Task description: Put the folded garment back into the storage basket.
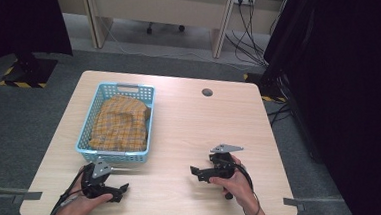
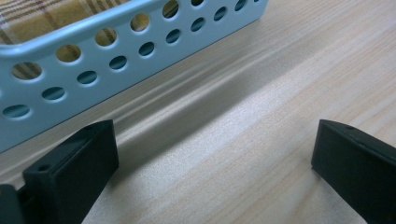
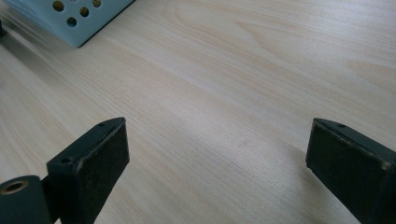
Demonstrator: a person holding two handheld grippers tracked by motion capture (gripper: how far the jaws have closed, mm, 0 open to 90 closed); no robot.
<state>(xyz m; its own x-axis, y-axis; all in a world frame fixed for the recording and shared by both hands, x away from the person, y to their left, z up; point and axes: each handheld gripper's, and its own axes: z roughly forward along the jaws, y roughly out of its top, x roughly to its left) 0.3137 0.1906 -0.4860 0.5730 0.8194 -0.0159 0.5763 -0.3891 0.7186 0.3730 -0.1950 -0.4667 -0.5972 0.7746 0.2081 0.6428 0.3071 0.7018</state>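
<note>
A light blue perforated basket (image 1: 149,121) stands on the left half of the wooden table (image 1: 204,126). A yellow plaid cloth (image 1: 119,124) lies bunched inside it. My left gripper (image 1: 117,188) rests low on the table just in front of the basket's near wall (image 2: 93,70), jaws wide apart with bare wood between them (image 2: 215,154). Over the basket's rim the plaid cloth (image 2: 28,18) is visible. My right gripper (image 1: 196,171) sits near the front edge at centre right, also open with nothing between its pads (image 3: 215,154). It points left toward the basket's corner (image 3: 70,23).
A round cable hole (image 1: 207,92) marks the table's far right part. Black curtains (image 1: 347,78) hang close on the right. A desk (image 1: 172,8) and trailing cables (image 1: 249,39) stand on the floor behind. Bare wood stretches between basket and right edge.
</note>
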